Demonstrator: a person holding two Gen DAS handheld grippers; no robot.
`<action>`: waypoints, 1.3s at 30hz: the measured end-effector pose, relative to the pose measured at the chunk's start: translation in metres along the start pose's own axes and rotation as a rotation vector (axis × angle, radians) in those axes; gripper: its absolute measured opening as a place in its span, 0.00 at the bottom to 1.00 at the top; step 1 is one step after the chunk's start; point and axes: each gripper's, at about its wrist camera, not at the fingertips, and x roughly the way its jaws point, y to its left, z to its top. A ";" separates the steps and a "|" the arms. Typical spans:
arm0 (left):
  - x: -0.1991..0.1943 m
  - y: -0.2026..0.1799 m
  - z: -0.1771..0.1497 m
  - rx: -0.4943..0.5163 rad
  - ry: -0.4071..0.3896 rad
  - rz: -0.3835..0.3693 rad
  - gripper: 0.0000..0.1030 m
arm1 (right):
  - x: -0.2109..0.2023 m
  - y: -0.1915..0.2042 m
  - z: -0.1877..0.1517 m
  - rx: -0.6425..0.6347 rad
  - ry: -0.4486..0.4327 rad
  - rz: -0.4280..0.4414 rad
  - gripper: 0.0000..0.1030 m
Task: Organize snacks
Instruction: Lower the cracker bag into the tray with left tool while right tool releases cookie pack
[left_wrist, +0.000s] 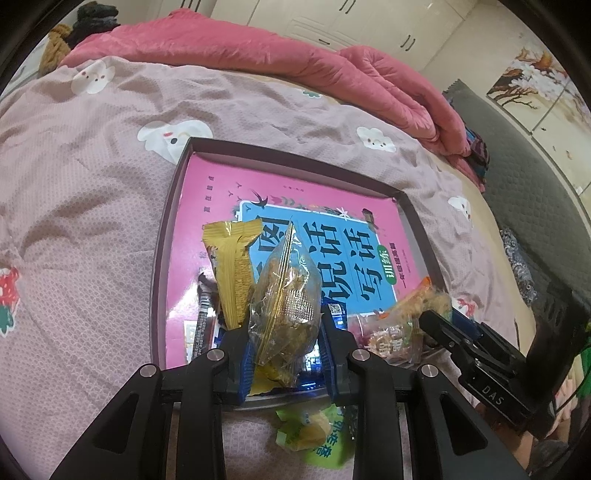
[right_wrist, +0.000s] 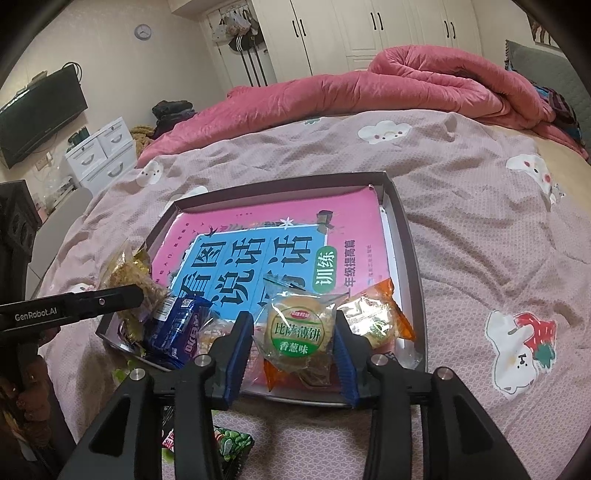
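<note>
A shallow dark-rimmed box (left_wrist: 159, 266) (right_wrist: 406, 229) lies on the bed with a pink and blue book (left_wrist: 295, 199) (right_wrist: 280, 240) in it. My left gripper (left_wrist: 286, 332) is shut on a clear gold-striped snack bag (left_wrist: 286, 295), held over the box's near left corner; the bag also shows in the right wrist view (right_wrist: 133, 273). My right gripper (right_wrist: 295, 336) is shut on a round green-label biscuit pack (right_wrist: 297, 332), over the box's near edge. A yellow wafer pack (left_wrist: 232, 266), a blue cookie pack (right_wrist: 177, 328) and an orange snack pack (right_wrist: 373, 317) lie in the box.
A green snack packet (left_wrist: 317, 443) lies on the pink patterned sheet (left_wrist: 81, 206) in front of the box; another green packet (right_wrist: 232, 443) shows below the right gripper. A rolled pink quilt (right_wrist: 424, 81) lies at the far side of the bed.
</note>
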 end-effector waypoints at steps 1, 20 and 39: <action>0.000 0.000 0.000 -0.002 0.000 0.000 0.30 | -0.001 0.000 0.000 0.002 -0.004 -0.002 0.42; 0.003 0.004 0.005 -0.027 -0.001 0.000 0.34 | -0.009 -0.001 0.002 0.012 -0.031 -0.008 0.44; -0.014 -0.005 0.001 0.003 -0.022 -0.002 0.54 | -0.023 0.000 0.003 0.012 -0.069 -0.011 0.50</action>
